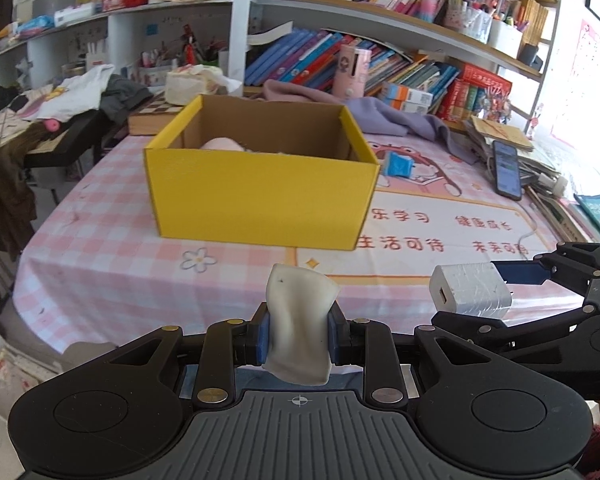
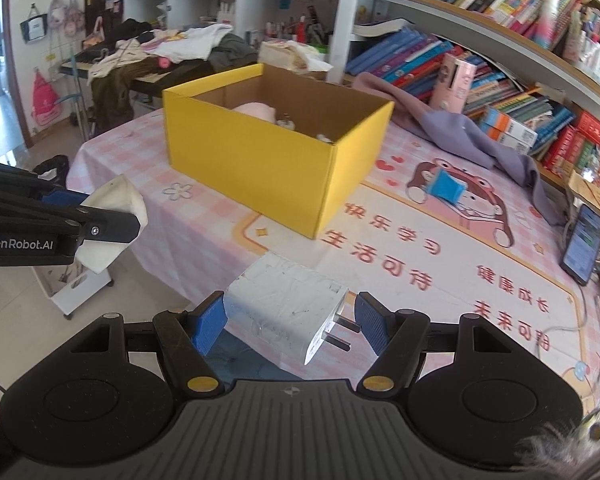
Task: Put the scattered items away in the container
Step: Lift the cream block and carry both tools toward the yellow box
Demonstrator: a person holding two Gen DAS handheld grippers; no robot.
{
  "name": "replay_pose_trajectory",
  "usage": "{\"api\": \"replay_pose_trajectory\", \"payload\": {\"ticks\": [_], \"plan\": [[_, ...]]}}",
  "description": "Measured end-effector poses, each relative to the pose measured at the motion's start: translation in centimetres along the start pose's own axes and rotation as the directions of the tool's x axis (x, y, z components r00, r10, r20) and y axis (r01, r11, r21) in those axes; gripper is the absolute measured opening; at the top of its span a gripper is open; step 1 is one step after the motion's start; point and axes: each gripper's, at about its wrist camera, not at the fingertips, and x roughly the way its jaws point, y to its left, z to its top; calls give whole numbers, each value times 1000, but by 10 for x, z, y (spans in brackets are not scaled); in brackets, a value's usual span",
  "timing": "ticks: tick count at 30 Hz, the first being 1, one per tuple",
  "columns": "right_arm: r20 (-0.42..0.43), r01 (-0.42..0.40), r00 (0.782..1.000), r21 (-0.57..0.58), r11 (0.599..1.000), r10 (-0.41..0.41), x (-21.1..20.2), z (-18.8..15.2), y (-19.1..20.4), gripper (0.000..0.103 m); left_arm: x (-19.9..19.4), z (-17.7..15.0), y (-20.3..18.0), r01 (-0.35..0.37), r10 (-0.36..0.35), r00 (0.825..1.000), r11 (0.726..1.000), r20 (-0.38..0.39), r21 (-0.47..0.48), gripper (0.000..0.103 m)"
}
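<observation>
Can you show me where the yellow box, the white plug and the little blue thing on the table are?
yellow box [image 1: 260,196], left wrist view, front wall.
white plug [image 2: 284,304], right wrist view, top face.
little blue thing [image 2: 446,188], right wrist view, its middle.

Curved bookshelves [image 1: 400,12] crammed with books fill the wall from twelve to three o'clock. Bright daylight floods in at three. At nine o'clock, clothes [image 2: 168,50] heap on a keyboard stand above pale floor tiles [image 2: 16,292].

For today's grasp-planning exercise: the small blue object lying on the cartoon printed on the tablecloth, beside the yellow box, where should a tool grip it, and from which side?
A judgement: grip the blue object across its blue body, approaching from above. It lies flat and tilted on the tablecloth, with open space around it and well apart from the yellow box. Its finer shape is too small to tell.
</observation>
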Motion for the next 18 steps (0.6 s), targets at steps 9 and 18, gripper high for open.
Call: {"api": "replay_pose_trajectory", "payload": {"ticks": [9, 18], "plan": [[-6, -56, 998, -44, 997, 55, 8, 8, 23, 68, -7, -5, 18, -31, 30, 999, 999, -14, -21, 26], [-18, -101, 995, -92, 991, 100, 17, 19, 37, 68, -6, -7, 34, -47, 45, 999, 997, -29, -56, 26]]}}
